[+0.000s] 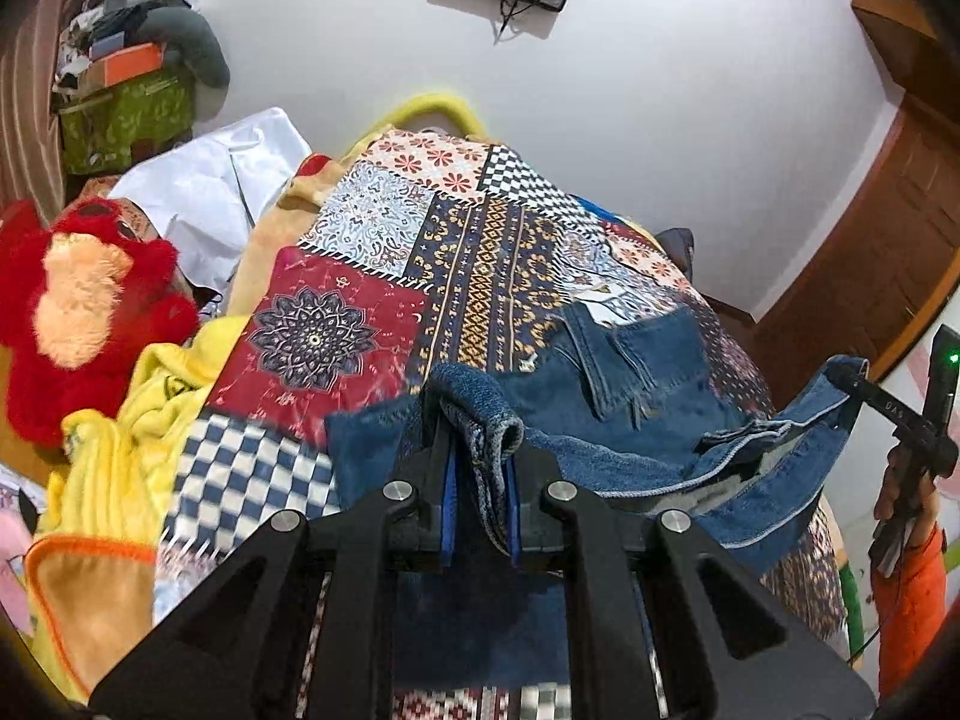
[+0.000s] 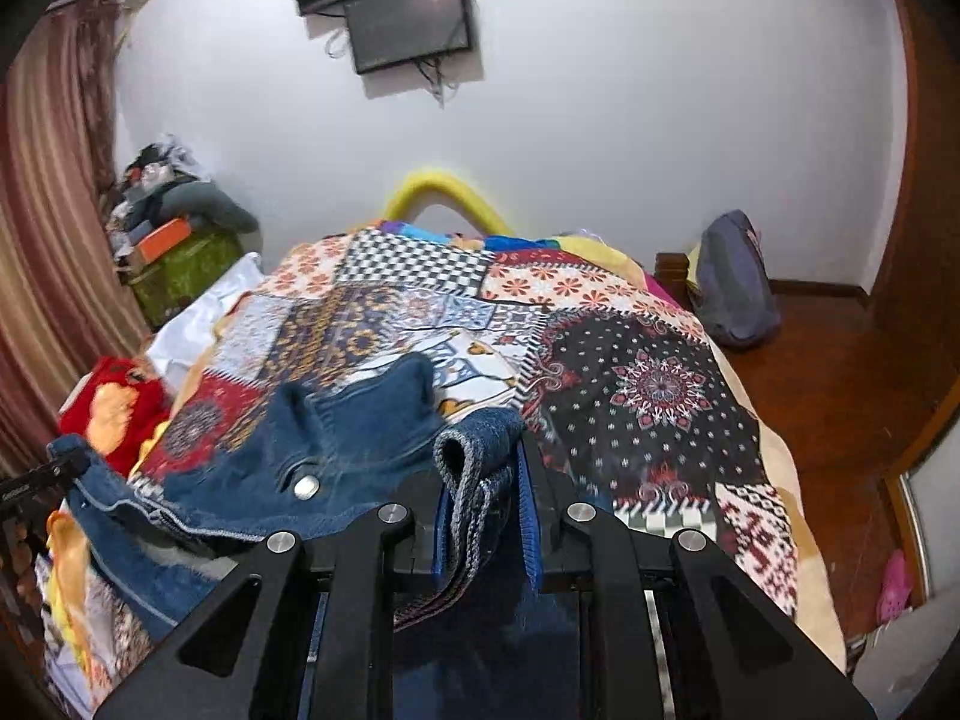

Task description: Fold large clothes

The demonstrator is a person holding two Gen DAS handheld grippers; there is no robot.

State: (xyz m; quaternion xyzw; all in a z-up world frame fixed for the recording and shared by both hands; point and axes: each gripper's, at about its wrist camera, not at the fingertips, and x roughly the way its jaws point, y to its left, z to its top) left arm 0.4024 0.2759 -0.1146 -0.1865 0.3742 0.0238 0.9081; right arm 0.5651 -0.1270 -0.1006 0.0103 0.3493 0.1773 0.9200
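A pair of blue denim jeans [image 1: 636, 396] hangs between my two grippers above the near end of a bed with a patchwork cover [image 1: 384, 276]. My left gripper [image 1: 480, 450] is shut on a bunched edge of the jeans. My right gripper [image 2: 483, 462] is shut on the other bunched edge of the jeans [image 2: 336, 420]; a metal button [image 2: 306, 486] shows near the waistband. The right gripper also shows at the right edge of the left wrist view [image 1: 864, 387], with denim in it. The lower legs of the jeans hang below and are hidden.
A red plush toy [image 1: 78, 312], yellow cloth [image 1: 120, 456] and a white sheet [image 1: 210, 198] lie along the bed's left side. A cluttered green box [image 1: 120, 114] stands in the far left corner. A screen [image 2: 408, 18] hangs on the wall. A grey bag [image 2: 732, 282] sits on the floor at right.
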